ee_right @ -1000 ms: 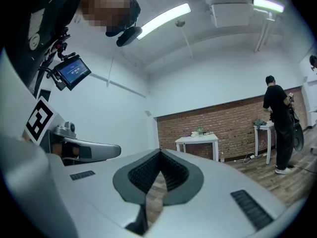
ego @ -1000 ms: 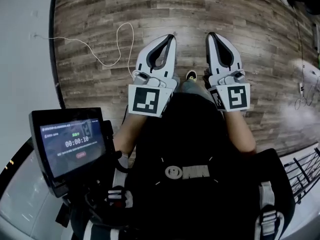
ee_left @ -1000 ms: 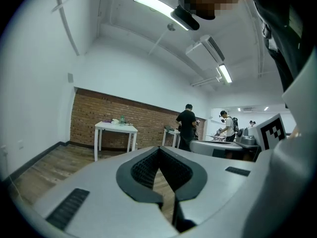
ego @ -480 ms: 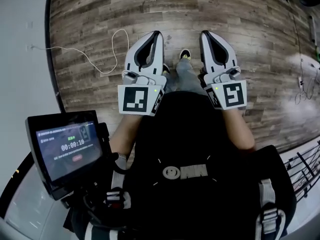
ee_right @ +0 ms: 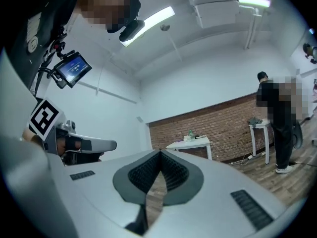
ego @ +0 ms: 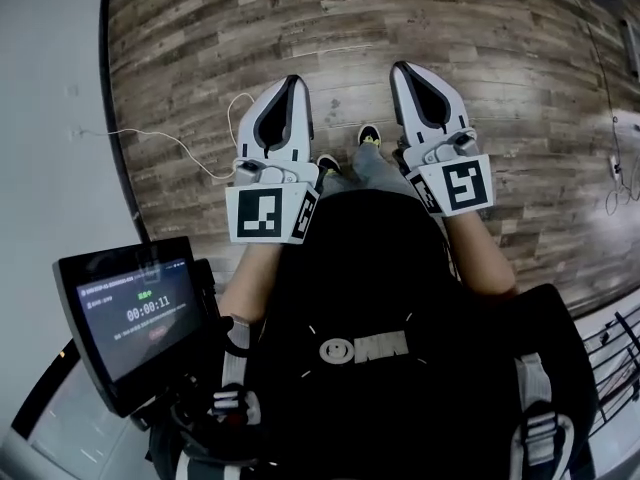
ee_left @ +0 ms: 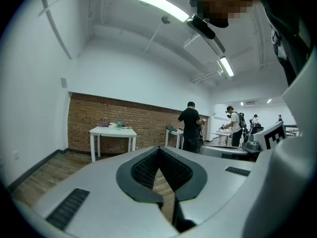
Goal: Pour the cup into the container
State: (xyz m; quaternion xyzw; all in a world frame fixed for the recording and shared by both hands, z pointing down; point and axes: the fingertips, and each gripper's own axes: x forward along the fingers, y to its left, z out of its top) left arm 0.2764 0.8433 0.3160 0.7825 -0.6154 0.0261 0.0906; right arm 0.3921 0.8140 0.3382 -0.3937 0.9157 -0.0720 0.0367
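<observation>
No cup or container can be told apart in any view. In the head view my left gripper and right gripper are held side by side at waist height over the wooden floor. Both are shut with nothing between the jaws. In the left gripper view the jaws meet at the tip and point level at a distant white table with small items on it. From the right gripper view the same holds: the shut jaws face the white table by the brick wall.
A screen with a timer hangs at my left hip. A white cable lies on the floor by the white wall. My shoe shows between the grippers. People stand at further tables; one person is near another table at right.
Both grippers have drifted left in the head view, staying shut. The floor and cable have slid beneath them, and a shoe has come into sight between them.
</observation>
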